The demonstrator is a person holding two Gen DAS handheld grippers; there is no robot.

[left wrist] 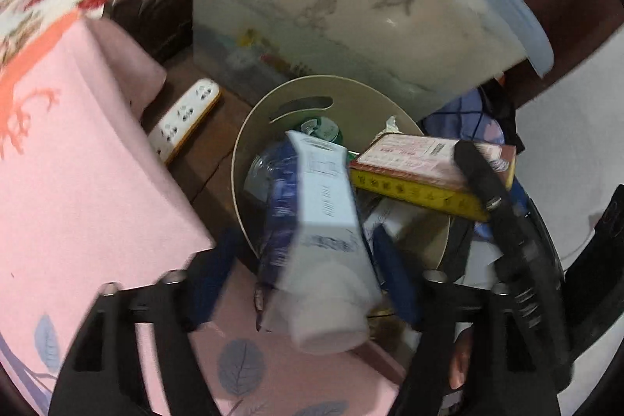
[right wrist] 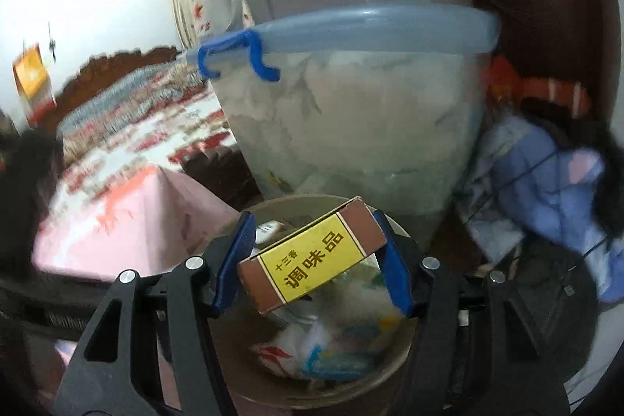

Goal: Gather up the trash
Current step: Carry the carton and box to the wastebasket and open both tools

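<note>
Hovering over bin rim (right wrist: 273,206), right tool (right wrist: 312,260) gripping box (right wrist: 312,256).

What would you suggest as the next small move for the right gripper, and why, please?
Probably open the right gripper to drop the brown and yellow box. Its pads clamp the box directly above the round bin, which already holds wrappers, so a release should land it inside.

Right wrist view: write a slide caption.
Right gripper holds a seasoning box over the trash bin.
</note>
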